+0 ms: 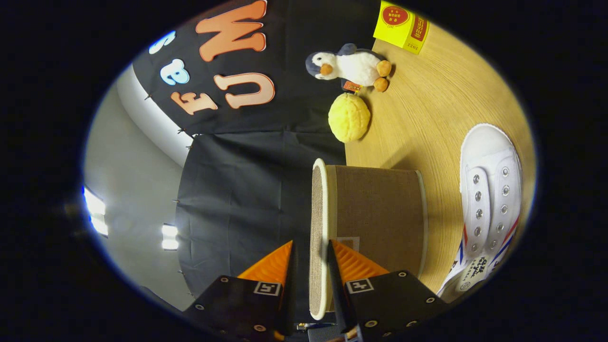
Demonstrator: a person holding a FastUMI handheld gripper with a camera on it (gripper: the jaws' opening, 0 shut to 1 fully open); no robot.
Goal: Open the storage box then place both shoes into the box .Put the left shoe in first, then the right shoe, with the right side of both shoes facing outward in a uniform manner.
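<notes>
One by one, took stock. Found the claw [311, 242] rolled onto its side, with the surface [427, 109] standing like a wall at 3 o'clock of it. Saw the claw's fingers [270, 266] astride the pale-rimmed lid [318, 199] of the storage box [375, 213], one finger on each face of the lid. Noted the finger on the box side lying against the rim and a thin dark gap beside the other one, so could not tell whether the claw truly gripped the lid or merely bracketed it.

Saw the lid seated on the brown fabric box, not yet lifted. Found the box resting on the surface, just ahead of the fingers.

Spotted a single white shoe [489, 190] with metal eyelets and red-and-blue side stripes at 3 o'clock of the box, flat on the surface and apart from it. Could not make out whether left or right.

Picked out a yellow knitted ball [349, 117] at 12 o'clock of the box, a plush penguin [351, 64] just beyond the ball at 12 o'clock, and a yellow carton [401, 26] at 1 o'clock of the penguin, all well beyond the fingers.
</notes>
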